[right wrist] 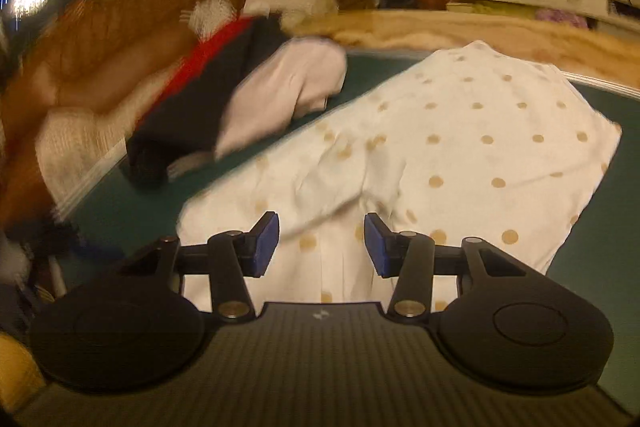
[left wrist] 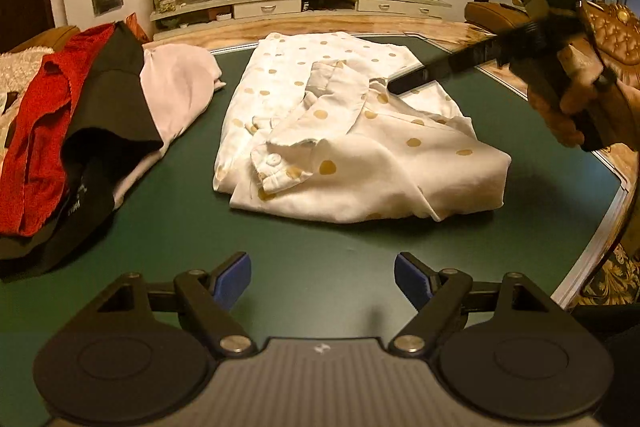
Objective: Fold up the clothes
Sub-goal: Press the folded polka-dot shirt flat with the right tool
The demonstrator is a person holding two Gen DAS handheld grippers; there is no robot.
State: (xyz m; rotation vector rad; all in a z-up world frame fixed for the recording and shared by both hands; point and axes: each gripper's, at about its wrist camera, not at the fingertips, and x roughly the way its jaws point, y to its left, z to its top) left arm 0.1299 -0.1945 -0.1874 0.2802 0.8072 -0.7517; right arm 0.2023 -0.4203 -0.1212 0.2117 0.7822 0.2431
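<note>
Shirt (left wrist: 352,131), white with gold dots, lies half folded mid-frame on green desk (left wrist: 304,267). Left tool (left wrist: 322,277) low centre, fingers wide apart, empty. Right tool (right wrist: 321,245) over shirt, fingers apart, gripping nothing. Clothes pile (left wrist: 80,131) at left of frame.

Warm, yellowish indoor light tints both views, fairly dim overall. The left wrist view is sharp at centre, with soft shadows under the white dotted shirt (left wrist: 352,131) on the green table (left wrist: 320,259); straight lines bow toward the edges and the corners go black. The right wrist view is smeared by motion blur, strongest at left and top, with a bright glare streak in the upper left. Its own claw (right wrist: 321,245) stays crisp.
</note>
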